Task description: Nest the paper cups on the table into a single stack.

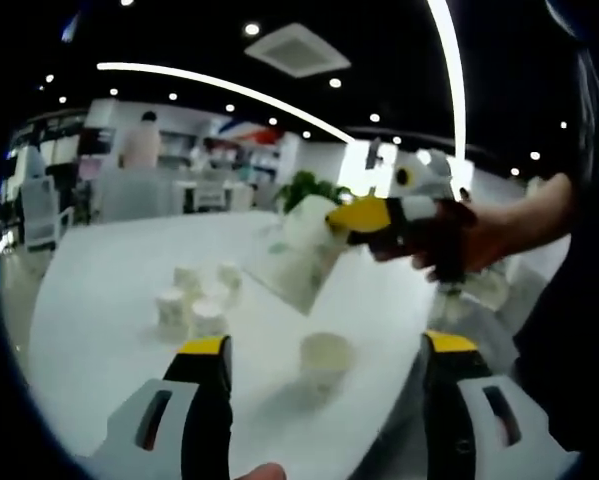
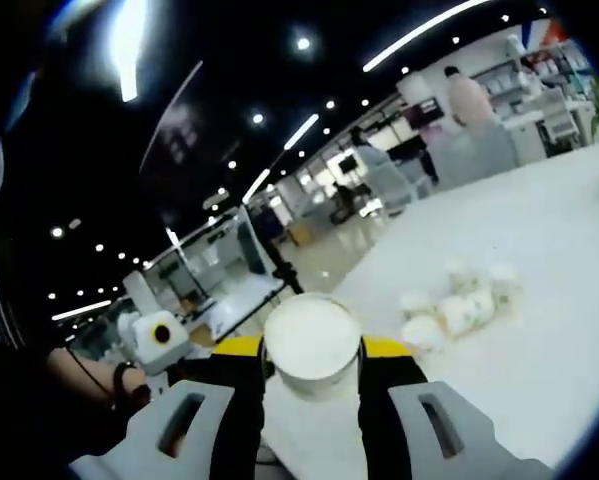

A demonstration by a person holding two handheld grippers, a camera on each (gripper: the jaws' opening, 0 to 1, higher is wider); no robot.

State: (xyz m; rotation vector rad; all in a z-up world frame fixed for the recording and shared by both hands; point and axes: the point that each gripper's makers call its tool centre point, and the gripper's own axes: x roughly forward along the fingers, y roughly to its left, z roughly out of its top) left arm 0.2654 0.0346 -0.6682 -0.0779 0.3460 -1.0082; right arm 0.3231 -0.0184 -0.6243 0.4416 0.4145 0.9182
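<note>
Pinching a paper cup (image 2: 312, 345) between its jaws, the right gripper (image 2: 312, 375) holds it above the white table (image 2: 559, 300). The left gripper (image 1: 324, 358) is spread wide before a lone cup (image 1: 325, 360) standing near it, with a cluster of cups (image 1: 197, 298) farther left.

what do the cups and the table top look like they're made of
Cup in the right hand-held gripper: looks like matte white paper, thin rolled rim, no gloss. Loose cups: same dull white, too blurred to confirm. Table: smooth white, faint sheen, maybe laminate.

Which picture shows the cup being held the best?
The right gripper view: the held cup sits close and sharp between the right gripper's fingers. In the left gripper view the same cup looks blurred, seen from the side.
</note>
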